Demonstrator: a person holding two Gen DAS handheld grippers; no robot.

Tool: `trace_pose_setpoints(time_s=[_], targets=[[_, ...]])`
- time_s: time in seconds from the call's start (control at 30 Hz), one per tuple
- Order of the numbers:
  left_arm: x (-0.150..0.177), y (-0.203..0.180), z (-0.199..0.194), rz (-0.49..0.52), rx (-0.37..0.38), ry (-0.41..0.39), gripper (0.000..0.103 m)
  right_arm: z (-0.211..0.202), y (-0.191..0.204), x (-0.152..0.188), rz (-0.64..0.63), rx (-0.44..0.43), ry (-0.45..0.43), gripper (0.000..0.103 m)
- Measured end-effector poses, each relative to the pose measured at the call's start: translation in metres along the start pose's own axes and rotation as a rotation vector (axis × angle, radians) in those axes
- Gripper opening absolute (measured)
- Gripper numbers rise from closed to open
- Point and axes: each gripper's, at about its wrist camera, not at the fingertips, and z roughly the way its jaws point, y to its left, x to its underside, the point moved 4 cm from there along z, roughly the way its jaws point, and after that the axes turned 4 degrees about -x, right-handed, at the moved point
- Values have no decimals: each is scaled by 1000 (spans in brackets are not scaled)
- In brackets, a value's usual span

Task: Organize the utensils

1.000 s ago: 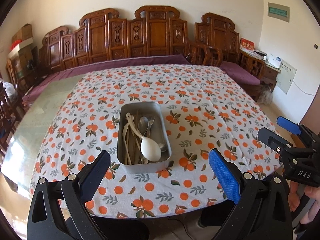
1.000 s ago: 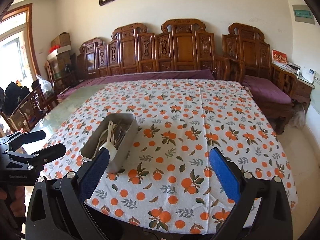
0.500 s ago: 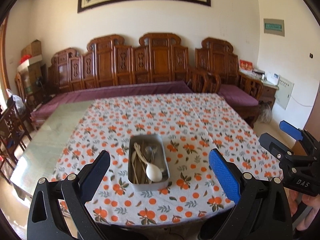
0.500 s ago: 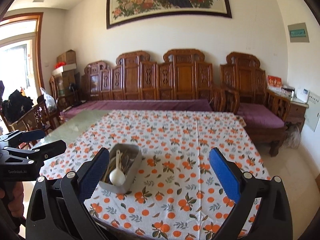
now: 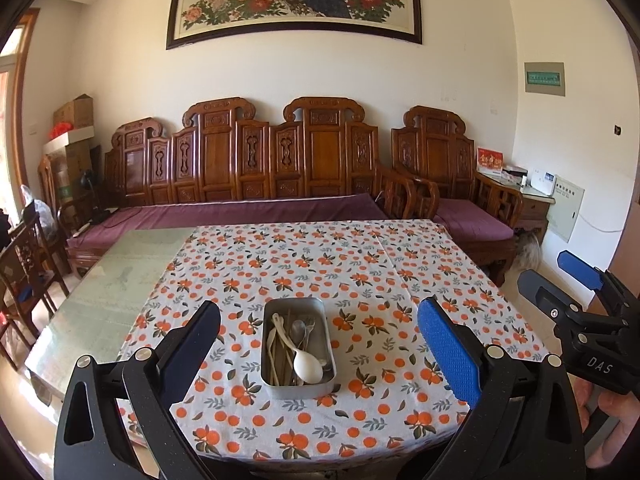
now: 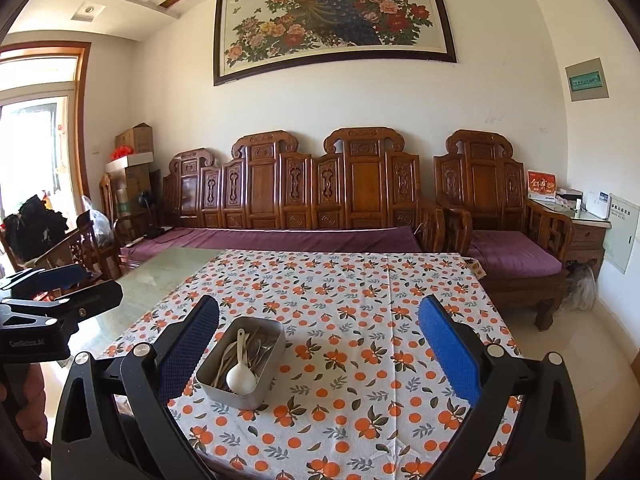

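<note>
On the near part of the orange-print tablecloth (image 5: 360,272), a rectangular metal tin (image 5: 296,383) sits with its long side running away from the person, close to the table edge, likely so both tools can reach it without stretching. Inside lie the utensils together: a white ceramic soup spoon (image 5: 307,367) with bowl toward the near end and handle angled to the far left corner, pale chopsticks (image 5: 276,350) lengthwise along the left wall, and metal spoons (image 5: 298,328) toward the right; possibly a fork among them, the tangle is too small to sort. Left gripper (image 5: 320,354) hangs back above the near edge, jaws spread wide and empty, tin framed between the fingers, a stance that reads as standing off, not reaching. Right gripper (image 6: 320,354) likewise gapes wide and holds nothing; from its view the tin (image 6: 240,364) lies left of centre, just by the left finger, spoon bowl (image 6: 241,380) resting at the near end. Each tool shows at the edge of the other's view, well apart, flanking the tin. Nothing lies loose on the cloth, so the gathering looks done, everything corralled in one container. Bare glass tabletop (image 5: 116,280) shows left of the cloth.
</note>
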Motion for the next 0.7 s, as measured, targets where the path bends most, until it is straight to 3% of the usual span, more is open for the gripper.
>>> trace_pose_setpoints(time_s=[0.7], targets=[[5, 1, 3, 0, 0, 4, 95, 1, -3, -2, 8, -4, -3, 100]])
